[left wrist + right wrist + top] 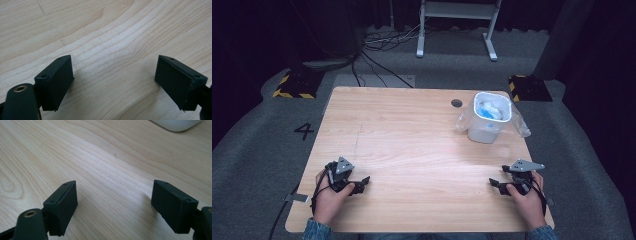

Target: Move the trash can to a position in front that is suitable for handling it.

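Bench (412,150) of pale wood grain, carrying one container and two hand-held tools. Left tool (362,183) rests at the near left edge, held in the person's left hand (328,197), its long axis lying roughly level and its tips pointing toward the middle of the bench; in the left gripper view the two black jaws stand wide apart with bare wood between them, nothing gripped. Right tool (495,184) rests at the near right edge in the right hand (526,200), its long axis likewise level, tips pointing inward toward the left tool, the two well apart; in the right gripper view its jaws are also spread wide over bare wood, nothing between them. Each tool carries a grey three-cornered plate on top and a dark cable trailing back over the wrist. White bin (488,117), the nearest item to the right tool, stands upright at the far right of the bench, mouth facing up, lined with a clear bag whose edges spill over both sides; contents are white and blue, possibly crumpled wrappers, too small to tell. Its pale rounded base (176,124) shows at the top edge of the right gripper view. Small round hole (456,103) sits in the bench just left of the bin.
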Demonstrator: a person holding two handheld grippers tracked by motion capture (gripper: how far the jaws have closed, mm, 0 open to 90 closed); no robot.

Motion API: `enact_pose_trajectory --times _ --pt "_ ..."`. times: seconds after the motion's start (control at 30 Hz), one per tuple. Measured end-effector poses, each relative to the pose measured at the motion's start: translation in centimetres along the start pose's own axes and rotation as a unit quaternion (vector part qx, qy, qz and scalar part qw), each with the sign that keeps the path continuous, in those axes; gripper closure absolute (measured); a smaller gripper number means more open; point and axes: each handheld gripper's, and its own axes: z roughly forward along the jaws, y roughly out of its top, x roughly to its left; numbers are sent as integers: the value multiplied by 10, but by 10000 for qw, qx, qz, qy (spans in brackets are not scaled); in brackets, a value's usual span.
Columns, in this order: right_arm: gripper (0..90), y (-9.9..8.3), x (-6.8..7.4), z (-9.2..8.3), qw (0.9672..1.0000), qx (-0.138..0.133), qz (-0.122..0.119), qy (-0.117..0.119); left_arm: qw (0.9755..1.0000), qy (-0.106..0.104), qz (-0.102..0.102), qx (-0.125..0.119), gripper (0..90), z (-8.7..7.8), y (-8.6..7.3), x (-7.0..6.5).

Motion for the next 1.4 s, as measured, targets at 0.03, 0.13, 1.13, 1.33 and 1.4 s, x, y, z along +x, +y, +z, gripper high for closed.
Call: enact_pose_trajectory --times 0.03,0.13,1.13,1.33,1.4 --pt "209 0 0 0 10000 0 0 -2 10000 1 13 -1 148 0 0 0" --pt "209 0 0 0 10000 0 2 -4 10000 -10 8 9 148 0 0 0" --pt "531 8 -5 -13 9993 -60 26 357 10000 -7 10 19 149 2 3 -1" --pt "557 45 -9 -31 9990 -174 -296 292 10000 0 16 14 148 3 3 -1" --pt "581 56 -10 -34 9988 -146 -346 327 10000 2 12 15 149 3 3 -1"
